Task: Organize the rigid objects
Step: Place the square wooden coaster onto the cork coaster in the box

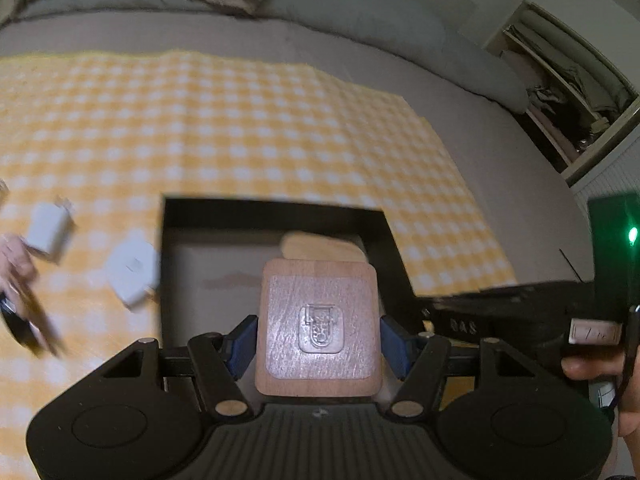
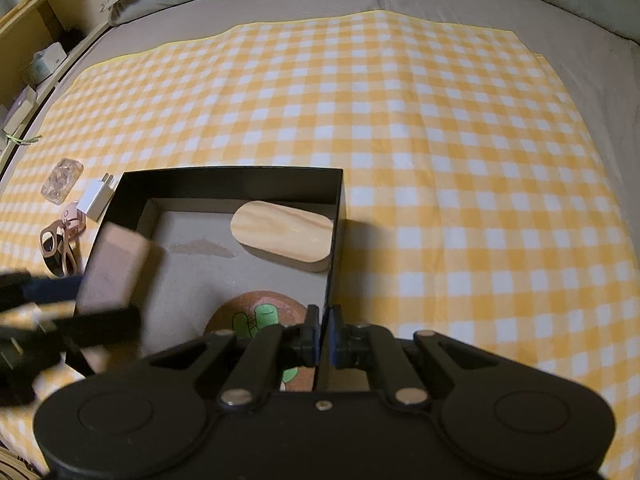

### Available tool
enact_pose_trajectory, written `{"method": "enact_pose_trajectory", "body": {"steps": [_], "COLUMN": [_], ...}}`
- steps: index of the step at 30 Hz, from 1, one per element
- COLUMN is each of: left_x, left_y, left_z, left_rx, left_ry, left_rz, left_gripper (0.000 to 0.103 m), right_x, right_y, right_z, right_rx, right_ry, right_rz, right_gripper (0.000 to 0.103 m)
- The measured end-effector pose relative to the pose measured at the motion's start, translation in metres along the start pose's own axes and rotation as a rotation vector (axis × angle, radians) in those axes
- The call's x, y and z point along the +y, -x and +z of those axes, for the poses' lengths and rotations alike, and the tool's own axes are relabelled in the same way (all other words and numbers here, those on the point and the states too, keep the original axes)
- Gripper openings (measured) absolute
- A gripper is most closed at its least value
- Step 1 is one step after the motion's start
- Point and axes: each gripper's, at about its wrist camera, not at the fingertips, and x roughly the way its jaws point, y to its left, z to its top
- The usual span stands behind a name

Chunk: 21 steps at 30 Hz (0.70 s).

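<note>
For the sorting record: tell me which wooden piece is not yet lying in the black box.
The square wooden block, clamped in the left gripper above the black box. The oval wooden piece and the cactus coaster already lie inside.

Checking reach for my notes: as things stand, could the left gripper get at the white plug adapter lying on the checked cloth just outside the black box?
Probably not yet. The left gripper is shut on a square wooden coaster, so its jaws are full. The white plug adapter itself lies uncovered on the yellow checked cloth beside the black box.

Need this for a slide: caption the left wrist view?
Left gripper carries a square wooden block over the black box.
</note>
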Motion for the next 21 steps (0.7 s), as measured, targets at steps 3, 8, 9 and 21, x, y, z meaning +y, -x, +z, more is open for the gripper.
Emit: {"method": "enact_pose_trajectory", "body": {"steps": [3, 8, 9, 21], "left_x": [-0.008, -0.02, -0.022, -0.032], "left_y": [-0.017, -0.041, -0.045, -0.071], "left_z": [-0.012, -0.025, -0.026, -0.032], "left_rx": [0.028, 0.048, 0.045, 0.072], "left_ry": [0.028, 0.041, 0.043, 0.083], "left_rz": [-0.018, -0.004, -0.006, -0.052], "left_gripper": [0.065, 0.065, 0.065, 0.077], "right_x": [-0.002, -0.006, -0.006, -0.007], "right_y": [0.0, 0.004, 0.004, 0.005], "right_z": [0.001, 0.0, -0.001, -0.002], "right_rx": [0.002, 0.003, 0.003, 0.006], "right_ry": [-0.01, -0.027, -0.028, -0.025], "right_rz": [0.005, 0.014, 0.014, 0.014], "right_gripper": [0.005, 0.005, 0.005, 0.005]}}
